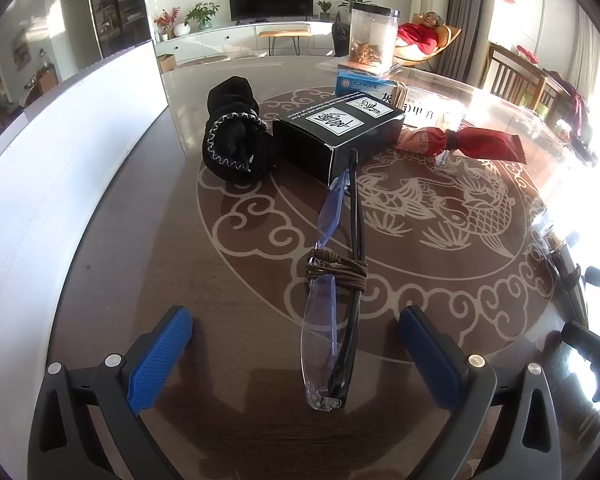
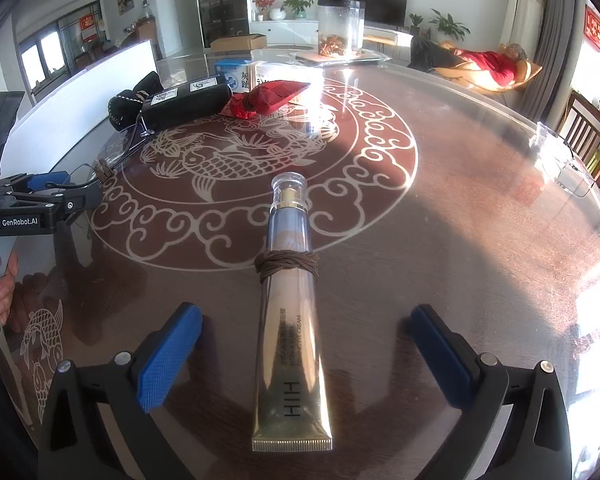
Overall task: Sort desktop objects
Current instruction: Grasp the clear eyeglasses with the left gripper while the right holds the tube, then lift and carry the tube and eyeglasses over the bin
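Folded glasses with clear lenses, black arms and a brown cord wound round the middle lie on the table between the blue pads of my left gripper. That gripper is open, and its pads stand well apart from the glasses. In the right wrist view a gold cream tube with a clear cap and a brown cord round it lies between the wide-open fingers of my right gripper, untouched. The left gripper shows at the left edge of that view, held by a hand, over the glasses.
Beyond the glasses lie a black pouch, a black box, a red wrapper, a blue-white carton and a clear jar. A white board borders the table's left side. A person reclines in a chair far behind.
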Tool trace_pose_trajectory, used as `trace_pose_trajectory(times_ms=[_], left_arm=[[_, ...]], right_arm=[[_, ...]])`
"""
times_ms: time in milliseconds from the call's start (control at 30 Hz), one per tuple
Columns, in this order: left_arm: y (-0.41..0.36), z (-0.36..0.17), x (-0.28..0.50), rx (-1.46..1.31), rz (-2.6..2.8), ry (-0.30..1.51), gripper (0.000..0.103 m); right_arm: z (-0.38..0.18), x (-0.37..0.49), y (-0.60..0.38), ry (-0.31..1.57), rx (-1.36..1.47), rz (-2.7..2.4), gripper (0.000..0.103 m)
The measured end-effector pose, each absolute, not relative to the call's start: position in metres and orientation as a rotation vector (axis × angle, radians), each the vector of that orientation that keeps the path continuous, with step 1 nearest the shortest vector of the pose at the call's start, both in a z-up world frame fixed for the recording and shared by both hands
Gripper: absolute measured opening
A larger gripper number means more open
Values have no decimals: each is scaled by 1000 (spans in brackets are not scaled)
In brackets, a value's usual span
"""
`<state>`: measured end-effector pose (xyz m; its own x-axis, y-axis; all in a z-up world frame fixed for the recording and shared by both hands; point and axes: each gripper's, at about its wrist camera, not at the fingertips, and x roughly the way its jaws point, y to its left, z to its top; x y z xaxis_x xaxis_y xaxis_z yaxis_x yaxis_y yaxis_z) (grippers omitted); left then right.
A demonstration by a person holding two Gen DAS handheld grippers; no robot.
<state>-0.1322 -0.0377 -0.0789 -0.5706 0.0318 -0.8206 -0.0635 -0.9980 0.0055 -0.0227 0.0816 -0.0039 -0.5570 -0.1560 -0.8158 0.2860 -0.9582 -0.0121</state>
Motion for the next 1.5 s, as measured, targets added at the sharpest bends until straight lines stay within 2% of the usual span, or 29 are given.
trace_pose_trajectory(times_ms=[500,567,600,633,667,700,833,867,967,1033,1133,1267,1500], left_arm=[[-21,-78,-144,-1421,2685,103,103],[-17,-75,-142,-1395,2688,104,93],[-14,-73,-139,-1373,2678,120,78],[-11,-71,-136,-1353,2663,136,57],[-8,-69,-134,-1344,2652,147,48],[-7,-67,-132,-1345,2636,144,24],[-14,-64,-124,-1366,2608,89,24],[-18,-63,-121,-1372,2602,56,24],[-24,-63,-114,-1384,2594,25,24],[-23,-63,-108,-1390,2597,31,23],[-29,-53,-96,-1346,2627,-30,23],[-40,-26,-79,-1244,2681,-105,23],[-91,41,-40,-1066,2807,-186,23]], right_arm=[[-4,-23,82,209,1321,-2562,103],[-4,-23,82,209,1321,-2562,103],[-4,-24,81,208,1323,-2561,103],[-4,-25,80,205,1325,-2566,103],[-4,-25,80,200,1326,-2571,103],[-4,-26,80,197,1327,-2572,103],[-2,-33,77,235,1362,-2512,103],[-1,-37,77,246,1392,-2480,101],[4,-47,75,240,1435,-2420,86],[10,-50,71,299,1420,-2405,31],[21,-50,77,185,1456,-2354,28],[54,-35,78,152,1367,-2376,28],[76,-33,41,237,1299,-2346,28]])
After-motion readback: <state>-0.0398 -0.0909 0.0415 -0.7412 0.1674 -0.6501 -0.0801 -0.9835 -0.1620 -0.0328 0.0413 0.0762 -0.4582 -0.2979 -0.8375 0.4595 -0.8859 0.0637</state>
